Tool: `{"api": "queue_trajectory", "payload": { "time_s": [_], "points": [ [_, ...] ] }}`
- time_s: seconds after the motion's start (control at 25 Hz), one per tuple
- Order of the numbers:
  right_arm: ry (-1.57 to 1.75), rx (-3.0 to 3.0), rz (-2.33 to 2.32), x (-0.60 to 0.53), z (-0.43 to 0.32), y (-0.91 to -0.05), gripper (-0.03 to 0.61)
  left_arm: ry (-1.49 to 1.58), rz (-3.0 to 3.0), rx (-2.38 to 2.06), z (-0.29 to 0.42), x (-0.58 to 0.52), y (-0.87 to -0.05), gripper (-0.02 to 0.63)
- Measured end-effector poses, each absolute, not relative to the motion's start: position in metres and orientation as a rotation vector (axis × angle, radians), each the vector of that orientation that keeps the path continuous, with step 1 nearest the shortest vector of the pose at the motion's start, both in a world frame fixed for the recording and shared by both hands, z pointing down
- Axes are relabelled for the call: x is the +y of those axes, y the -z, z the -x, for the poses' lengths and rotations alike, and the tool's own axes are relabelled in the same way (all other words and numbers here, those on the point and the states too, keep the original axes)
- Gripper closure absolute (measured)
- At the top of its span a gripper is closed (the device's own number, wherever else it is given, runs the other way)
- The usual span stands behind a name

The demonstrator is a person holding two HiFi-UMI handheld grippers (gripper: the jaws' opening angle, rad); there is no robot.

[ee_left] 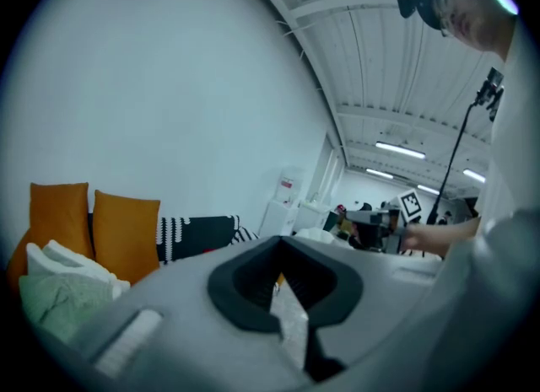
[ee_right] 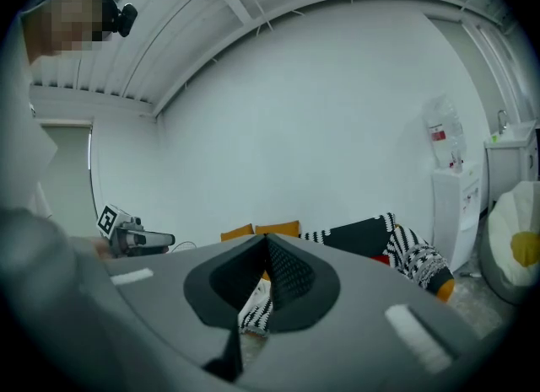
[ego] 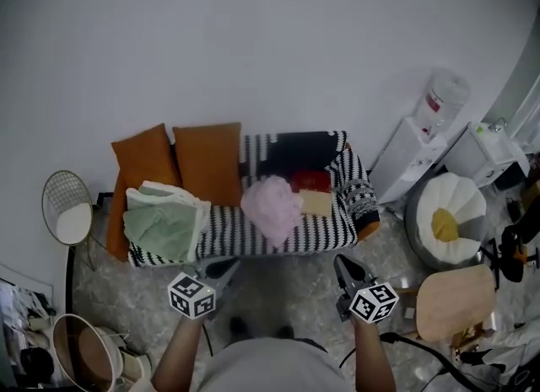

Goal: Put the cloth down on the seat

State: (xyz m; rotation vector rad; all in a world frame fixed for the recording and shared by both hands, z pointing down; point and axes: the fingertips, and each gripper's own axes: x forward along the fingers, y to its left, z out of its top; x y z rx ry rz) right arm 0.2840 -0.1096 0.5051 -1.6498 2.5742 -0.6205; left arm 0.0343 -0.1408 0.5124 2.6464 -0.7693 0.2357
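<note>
A crumpled pink cloth (ego: 272, 206) lies in the middle of the black-and-white striped seat (ego: 325, 232) of a small sofa. A folded green cloth (ego: 164, 222) (ee_left: 52, 299) rests on the seat's left end, in front of two orange cushions (ego: 207, 161) (ee_left: 125, 232). My left gripper (ego: 228, 265) (ee_left: 281, 241) and right gripper (ego: 342, 264) (ee_right: 263, 239) hover over the floor just in front of the sofa. Both are shut with nothing in them, and neither touches a cloth.
A red and a tan item (ego: 314, 193) and a black patterned blanket (ego: 354, 181) lie at the seat's right end. Right of the sofa stand a water dispenser (ego: 420, 139), a white pouf (ego: 454, 212) and a wooden stool (ego: 456, 302). A wire side table (ego: 67, 210) and a basket (ego: 80, 355) stand at left.
</note>
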Motion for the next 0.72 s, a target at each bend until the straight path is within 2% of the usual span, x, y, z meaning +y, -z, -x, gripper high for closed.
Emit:
{"api": "queue_trajectory", "payload": {
  "time_s": [0.72],
  "points": [
    [0.585,2.585,1.626,-0.118,-0.274,-0.492,0.574,-0.230,-2.649,-0.780,-0.026,-0.148,-0.509,0.612]
  ]
}}
